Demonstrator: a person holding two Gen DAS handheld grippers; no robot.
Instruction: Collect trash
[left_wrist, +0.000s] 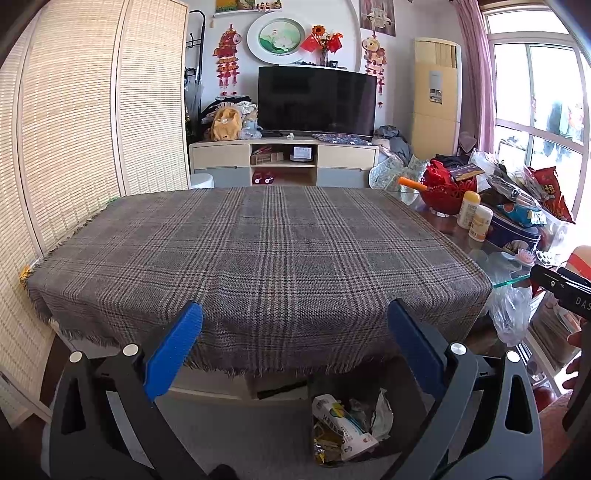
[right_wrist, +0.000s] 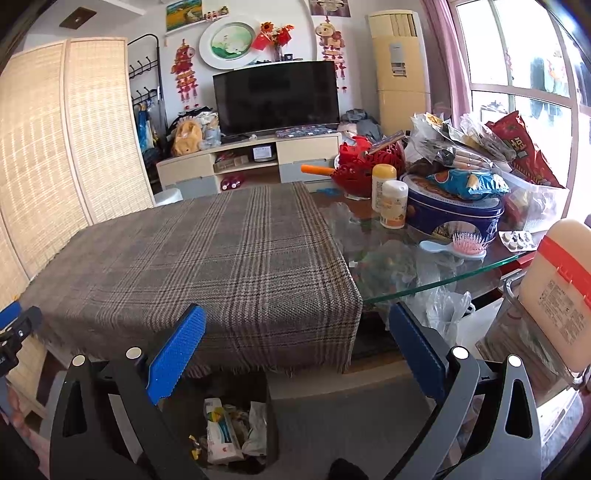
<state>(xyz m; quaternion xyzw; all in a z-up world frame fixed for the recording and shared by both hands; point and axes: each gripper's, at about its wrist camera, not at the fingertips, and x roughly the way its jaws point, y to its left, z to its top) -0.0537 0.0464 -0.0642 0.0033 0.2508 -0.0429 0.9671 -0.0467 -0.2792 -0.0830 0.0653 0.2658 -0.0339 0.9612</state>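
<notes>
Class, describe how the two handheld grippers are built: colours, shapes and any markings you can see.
The left gripper and the right gripper look alike: two flat fingers faced with ribbed blue pads, carried on black angular linkage arms with triangular cut-outs and round silver pivot pins. At the left view's right edge, the other gripper's black body bears white letters, "DAS" as far as readable. No cables or sleeves show.

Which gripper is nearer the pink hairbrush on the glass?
Right. The right gripper hangs just below-left of the pink hairbrush; the left gripper sits farther left, before the plaid cloth.
</notes>
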